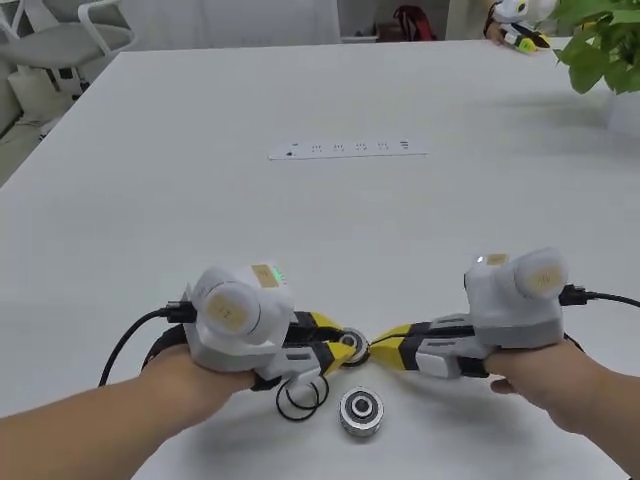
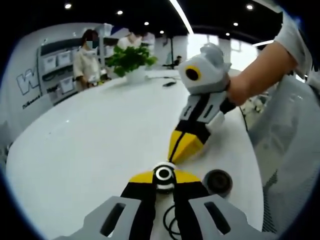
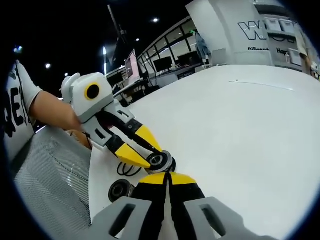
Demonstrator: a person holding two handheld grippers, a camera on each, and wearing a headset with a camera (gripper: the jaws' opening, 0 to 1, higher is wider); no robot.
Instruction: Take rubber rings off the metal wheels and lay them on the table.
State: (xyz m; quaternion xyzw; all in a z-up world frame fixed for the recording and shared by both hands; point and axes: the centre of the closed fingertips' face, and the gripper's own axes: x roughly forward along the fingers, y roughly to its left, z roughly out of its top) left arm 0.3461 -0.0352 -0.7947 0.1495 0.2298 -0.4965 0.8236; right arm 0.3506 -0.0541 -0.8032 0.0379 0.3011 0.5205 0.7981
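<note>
Indoors, white table (image 1: 300, 220), open office (image 3: 170, 62) behind, left tongs (image 1: 338, 338) clamping metal wheel (image 2: 164, 174), right tongs (image 3: 170, 176) closed.

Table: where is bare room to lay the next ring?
Bare table stretches from the power strip down to the left gripper and right gripper. Crowded just nearer: rubber rings, loose wheel.

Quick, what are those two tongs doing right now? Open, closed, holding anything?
Left tongs: closed on a metal wheel.
Right tongs: closed, tips against that wheel; whether they pinch anything cannot be told.
</note>
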